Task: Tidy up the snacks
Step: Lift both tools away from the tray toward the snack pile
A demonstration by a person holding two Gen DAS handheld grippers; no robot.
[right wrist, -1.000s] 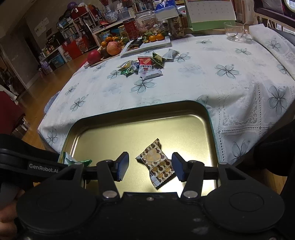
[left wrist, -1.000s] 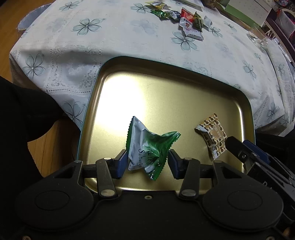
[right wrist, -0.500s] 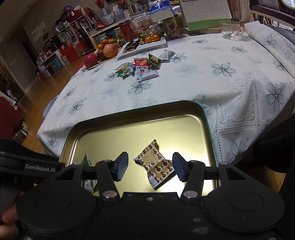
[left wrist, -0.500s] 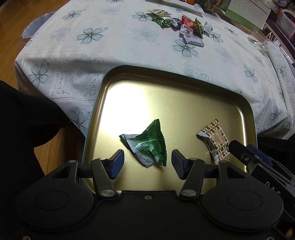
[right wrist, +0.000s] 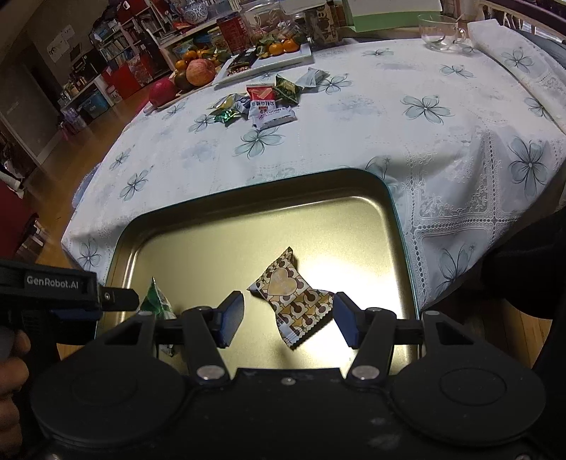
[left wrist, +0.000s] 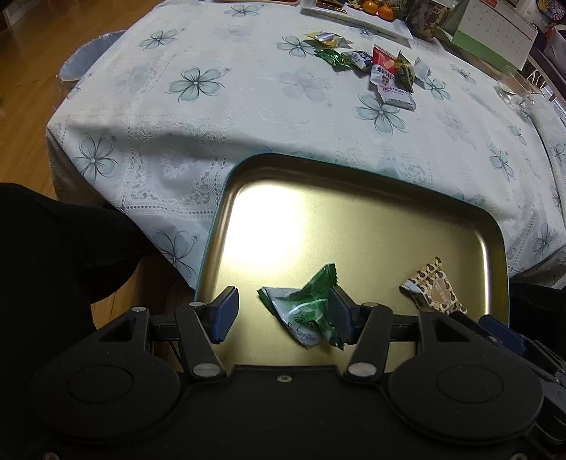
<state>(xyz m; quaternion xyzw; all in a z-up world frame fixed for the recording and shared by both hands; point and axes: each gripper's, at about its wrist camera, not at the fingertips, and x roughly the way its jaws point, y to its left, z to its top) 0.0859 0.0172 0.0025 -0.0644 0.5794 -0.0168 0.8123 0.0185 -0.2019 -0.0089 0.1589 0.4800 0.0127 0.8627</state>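
A gold metal tray (left wrist: 353, 219) sits at the near edge of the table. On it lies a green and white snack packet (left wrist: 304, 311), between the jaws of my open left gripper (left wrist: 283, 315) and against the right pad, not pinched. A brown patterned packet with a heart (right wrist: 290, 304) lies flat on the tray between the jaws of my right gripper (right wrist: 288, 318). Those jaws are opening and the pads stand clear of the packet. The right wrist view also catches the green packet (right wrist: 157, 302) beside the left gripper's fingertip (right wrist: 116, 299).
Several wrapped snacks (right wrist: 265, 102) lie in a pile mid-table on the flowered cloth (left wrist: 198, 81). Fruit (right wrist: 198, 70), a white dish and jars stand at the far edge, with a glass cup (right wrist: 438, 32) at the far right. Dark clothing (left wrist: 53, 254) flanks the tray.
The left gripper let go of the green packet, which dropped flat onto the tray, and its jaws spread wide. The right jaws widened a little around the brown packet.
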